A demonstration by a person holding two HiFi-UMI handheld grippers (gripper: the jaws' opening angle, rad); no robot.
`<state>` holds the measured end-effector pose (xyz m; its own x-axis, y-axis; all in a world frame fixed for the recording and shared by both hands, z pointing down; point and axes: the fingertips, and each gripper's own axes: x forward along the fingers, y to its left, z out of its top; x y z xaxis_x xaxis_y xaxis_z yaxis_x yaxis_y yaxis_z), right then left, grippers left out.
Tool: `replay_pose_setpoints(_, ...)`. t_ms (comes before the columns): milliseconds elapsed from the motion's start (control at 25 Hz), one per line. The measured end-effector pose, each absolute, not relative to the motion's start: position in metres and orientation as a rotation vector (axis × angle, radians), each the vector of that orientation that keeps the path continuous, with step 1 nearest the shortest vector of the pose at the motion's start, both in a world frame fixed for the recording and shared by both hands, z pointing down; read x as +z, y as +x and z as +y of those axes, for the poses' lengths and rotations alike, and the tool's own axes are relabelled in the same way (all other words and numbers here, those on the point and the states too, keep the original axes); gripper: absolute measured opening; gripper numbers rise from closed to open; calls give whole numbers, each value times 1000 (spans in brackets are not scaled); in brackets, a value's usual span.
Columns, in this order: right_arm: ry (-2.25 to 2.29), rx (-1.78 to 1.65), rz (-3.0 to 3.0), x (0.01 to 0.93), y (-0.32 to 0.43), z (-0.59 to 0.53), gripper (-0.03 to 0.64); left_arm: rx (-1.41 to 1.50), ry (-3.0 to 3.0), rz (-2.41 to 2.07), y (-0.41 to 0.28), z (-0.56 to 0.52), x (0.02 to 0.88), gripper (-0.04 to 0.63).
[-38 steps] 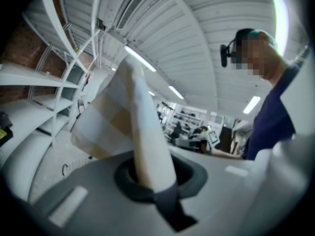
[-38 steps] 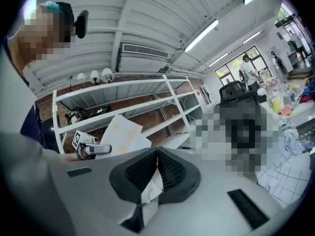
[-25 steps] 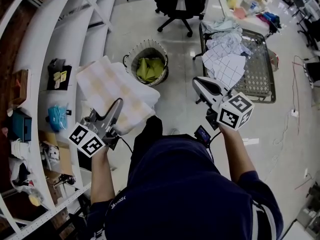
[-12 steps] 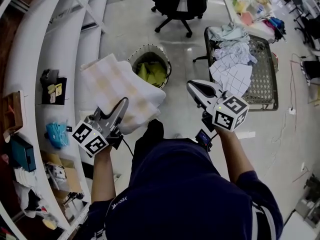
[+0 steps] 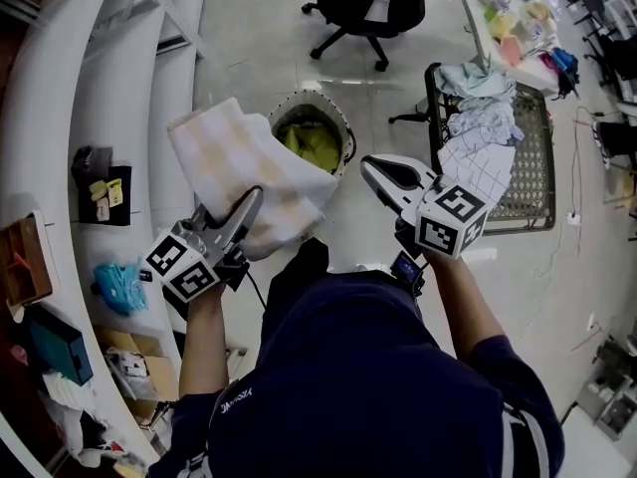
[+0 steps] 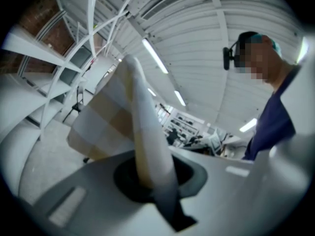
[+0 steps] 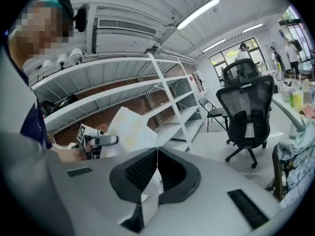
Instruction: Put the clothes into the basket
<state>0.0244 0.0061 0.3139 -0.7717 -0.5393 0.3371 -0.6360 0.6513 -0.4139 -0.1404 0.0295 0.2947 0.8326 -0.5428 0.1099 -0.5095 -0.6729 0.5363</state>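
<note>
A folded white cloth with pale yellow checks (image 5: 239, 162) hangs up and forward from my left gripper (image 5: 254, 197), whose jaws are shut on its lower edge. In the left gripper view the cloth (image 6: 130, 117) rises out of the closed jaws and hides most of what lies ahead. Beyond it on the floor is a round woven basket (image 5: 343, 127) with a green garment (image 5: 314, 139) inside; the cloth's far edge overlaps the basket's left rim. My right gripper (image 5: 370, 167) hovers to the right of the basket, its jaws shut with nothing between them (image 7: 157, 151).
White curved shelves (image 5: 109, 98) with small items line the left. A black office chair (image 5: 363, 8) stands beyond the basket. At the right, a mesh rack (image 5: 532, 157) carries more clothes (image 5: 478, 118). My own body fills the lower view.
Both grippers have moved forward toward the basket. The checked cloth, still gripped, now overlaps the basket's left rim, and the right gripper has drawn level with it.
</note>
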Motion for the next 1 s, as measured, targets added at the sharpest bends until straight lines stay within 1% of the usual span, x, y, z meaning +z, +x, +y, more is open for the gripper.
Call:
replay_pose_setpoints(240, 946, 788, -2662, 317, -12, -25, 9, -79, 2438, -766, -171, -7, 302, 31)
replay_pose_setpoints(560, 932, 852, -2613, 340, -31, -48, 9, -65, 2379, -764, -191, -28, 327, 31)
replay_pose_setpoints(760, 946, 881, -2606, 350, -31, -63, 9, -49, 2345, -745, -189, -44, 342, 31)
replay_pose_setpoints(1000, 942, 923, -2603, 363, -20, -79, 9, 14, 2360, -725, -164, -64, 352, 31)
